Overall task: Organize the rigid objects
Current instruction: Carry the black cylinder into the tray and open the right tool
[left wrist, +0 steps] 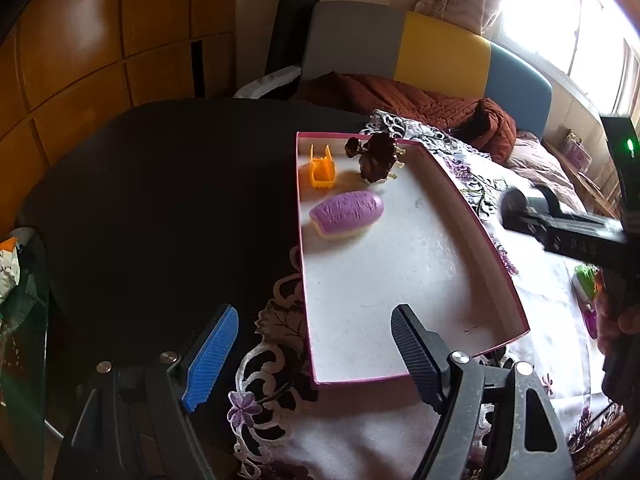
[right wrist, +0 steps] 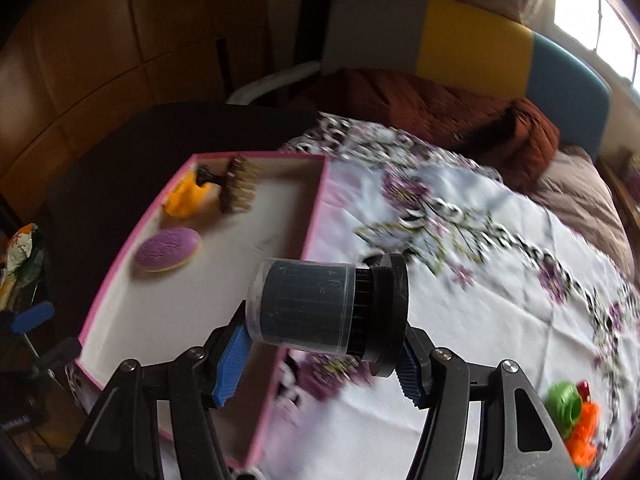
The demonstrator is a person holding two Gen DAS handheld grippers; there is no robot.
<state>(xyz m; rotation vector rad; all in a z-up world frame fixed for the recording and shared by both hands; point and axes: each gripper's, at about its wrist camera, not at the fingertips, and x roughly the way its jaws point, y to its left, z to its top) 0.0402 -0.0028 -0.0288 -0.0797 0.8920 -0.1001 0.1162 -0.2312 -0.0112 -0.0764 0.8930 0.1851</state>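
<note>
A pink-edged box [left wrist: 478, 222] [right wrist: 316, 216] with a white floor lies on the floral tablecloth. Inside it sit a purple oval piece [left wrist: 347, 214] [right wrist: 168, 249], an orange piece [left wrist: 322, 170] [right wrist: 185, 199] and a dark brush-like piece [left wrist: 374, 156] [right wrist: 238, 188]. My right gripper [right wrist: 324, 354] is shut on a dark cylinder with a clear cap and black base [right wrist: 324, 308], held sideways above the box's right wall; the cylinder [left wrist: 524, 210] also shows in the left wrist view. My left gripper [left wrist: 316, 354] stands open over the box's near edge, holding nothing.
A green and orange toy [right wrist: 572, 420] [left wrist: 586, 280] lies on the cloth at the right. The black tabletop [left wrist: 160, 200] spreads to the left of the box. A chair with a rust-coloured blanket [right wrist: 440, 116] stands behind the table.
</note>
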